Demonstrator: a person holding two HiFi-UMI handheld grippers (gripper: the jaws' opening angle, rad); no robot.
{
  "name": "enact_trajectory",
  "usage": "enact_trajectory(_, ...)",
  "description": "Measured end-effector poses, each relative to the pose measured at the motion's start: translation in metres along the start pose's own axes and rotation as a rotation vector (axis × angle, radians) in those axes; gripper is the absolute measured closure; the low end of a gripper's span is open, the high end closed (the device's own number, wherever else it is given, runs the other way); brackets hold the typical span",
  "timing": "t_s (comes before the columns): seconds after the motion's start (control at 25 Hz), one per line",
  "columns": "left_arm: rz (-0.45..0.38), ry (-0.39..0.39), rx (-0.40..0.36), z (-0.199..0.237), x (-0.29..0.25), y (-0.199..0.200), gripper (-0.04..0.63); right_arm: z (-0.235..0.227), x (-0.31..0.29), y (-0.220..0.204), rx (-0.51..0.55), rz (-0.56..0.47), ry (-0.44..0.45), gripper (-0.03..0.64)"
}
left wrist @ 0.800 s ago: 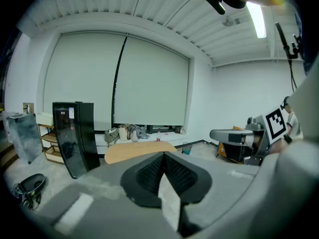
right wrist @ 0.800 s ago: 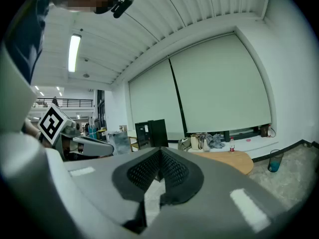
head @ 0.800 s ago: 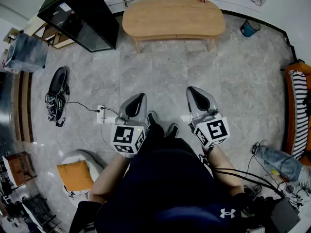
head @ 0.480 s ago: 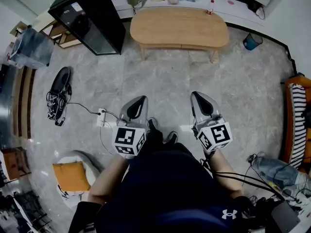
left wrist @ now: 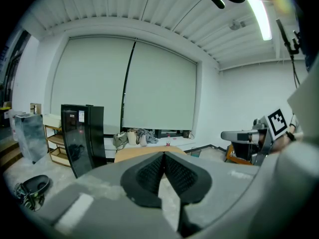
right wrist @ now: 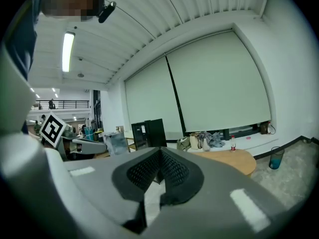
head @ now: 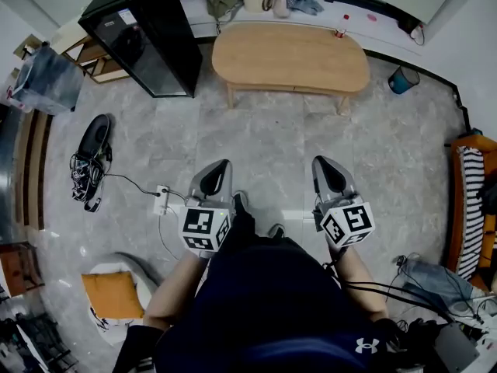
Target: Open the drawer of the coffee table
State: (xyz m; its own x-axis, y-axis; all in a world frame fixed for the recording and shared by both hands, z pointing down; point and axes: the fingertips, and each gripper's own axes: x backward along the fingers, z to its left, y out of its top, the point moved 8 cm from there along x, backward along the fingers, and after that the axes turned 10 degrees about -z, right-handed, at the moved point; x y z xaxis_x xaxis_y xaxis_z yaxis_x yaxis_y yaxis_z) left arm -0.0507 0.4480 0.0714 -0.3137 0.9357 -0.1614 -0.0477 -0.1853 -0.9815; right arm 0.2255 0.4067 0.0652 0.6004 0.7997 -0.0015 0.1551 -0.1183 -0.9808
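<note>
- Standing well back from the wooden coffee table, with bare grey floor lying between.
- Holding the left gripper and right gripper side by side, jaws squeezed together, gripping nothing.
- Crowding the table's left end: a tall black cabinet.
- Lying near the left gripper: a white plug box.

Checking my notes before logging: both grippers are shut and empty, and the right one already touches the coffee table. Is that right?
Not quite. The right gripper does not touch the coffee table; the head view shows it held well short, with bare floor between them. The rest stands: it and the left gripper are both shut and empty.
</note>
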Motion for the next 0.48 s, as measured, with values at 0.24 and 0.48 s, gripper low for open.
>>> enact_trajectory(0.24, -0.007, 0.001, 0.008, 0.071, -0.020, 0.005, 0.594, 0.018, -0.055, 0.001, -0.002, 0.009, -0.039, 0.617)
enact_trajectory(0.48, -0.016, -0.034, 0.031, 0.124, -0.043, 0.008, 0.594, 0.032, -0.094, 0.006, 0.023, 0.015, -0.093, 0.617)
